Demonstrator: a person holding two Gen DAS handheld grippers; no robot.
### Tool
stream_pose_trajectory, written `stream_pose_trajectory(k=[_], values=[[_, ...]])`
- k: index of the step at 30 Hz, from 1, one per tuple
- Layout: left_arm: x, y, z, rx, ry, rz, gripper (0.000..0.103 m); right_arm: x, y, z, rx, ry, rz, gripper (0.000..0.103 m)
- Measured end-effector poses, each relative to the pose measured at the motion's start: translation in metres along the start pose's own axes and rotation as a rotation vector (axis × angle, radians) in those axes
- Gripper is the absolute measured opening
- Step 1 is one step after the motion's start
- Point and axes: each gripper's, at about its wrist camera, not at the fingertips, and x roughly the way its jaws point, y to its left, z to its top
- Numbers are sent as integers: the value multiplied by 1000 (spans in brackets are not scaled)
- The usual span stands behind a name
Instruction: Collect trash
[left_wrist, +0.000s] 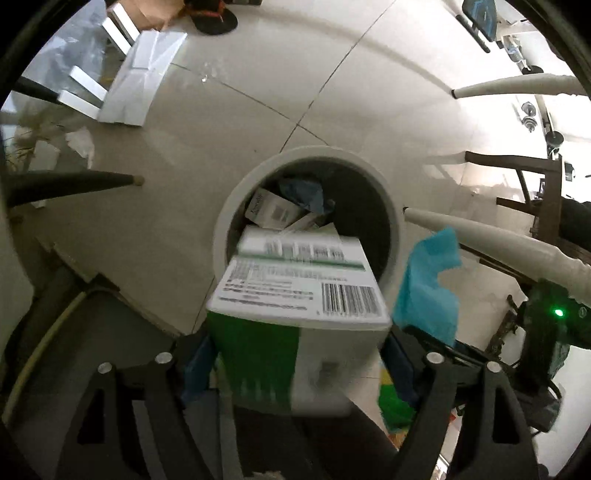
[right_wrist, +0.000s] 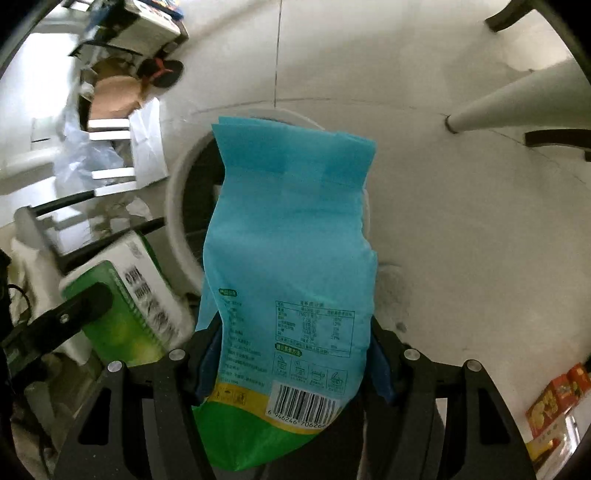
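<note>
My left gripper (left_wrist: 295, 354) is shut on a green and white carton (left_wrist: 299, 306) with a barcode, held just above the near rim of a round white trash bin (left_wrist: 221, 229). The bin holds several boxes and wrappers (left_wrist: 280, 210). My right gripper (right_wrist: 295, 354) is shut on a blue and green snack bag (right_wrist: 291, 243), held upright over the bin (right_wrist: 177, 206). The bag also shows at the right of the left wrist view (left_wrist: 428, 280). The carton and the left gripper show at the left of the right wrist view (right_wrist: 125, 295).
The bin stands on a pale tiled floor (left_wrist: 258, 74). White furniture legs (left_wrist: 517, 85) and dark chair legs (left_wrist: 70, 184) stand around it. White boards (left_wrist: 136, 81) and a sandal (left_wrist: 214, 18) lie far off. Orange boxes (right_wrist: 557, 398) sit at lower right.
</note>
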Motion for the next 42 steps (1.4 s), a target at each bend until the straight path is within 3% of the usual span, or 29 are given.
stream_pose_trajectory(k=[1, 4, 5, 7, 12, 19, 25, 34, 42], values=[[4, 3, 2, 1, 5, -2, 99, 9, 0, 7, -2, 12, -1, 69], [3, 7, 7, 7, -3, 39, 99, 28, 2, 22, -8, 38, 4, 76], [1, 7, 7, 12, -12, 58, 99, 33, 3, 27, -16, 50, 9, 81], [-9, 8, 4, 32, -48, 110, 99, 31, 4, 30, -30, 34, 1, 103], [-41, -4, -12, 124, -143, 319, 100, 6, 14, 28, -69, -20, -43, 103], [-101, -33, -47, 210, -148, 391, 100, -80, 28, -26, -105, -93, -155, 103], [-167, -80, -83, 343, -166, 396, 99, -183, 43, -90, -61, -179, -203, 103], [-294, -146, -138, 541, -224, 330, 100, -373, 55, -186, 44, -305, -79, 103], [-410, -182, -182, 596, -278, 200, 99, -498, 67, -254, 41, -346, 65, 103]])
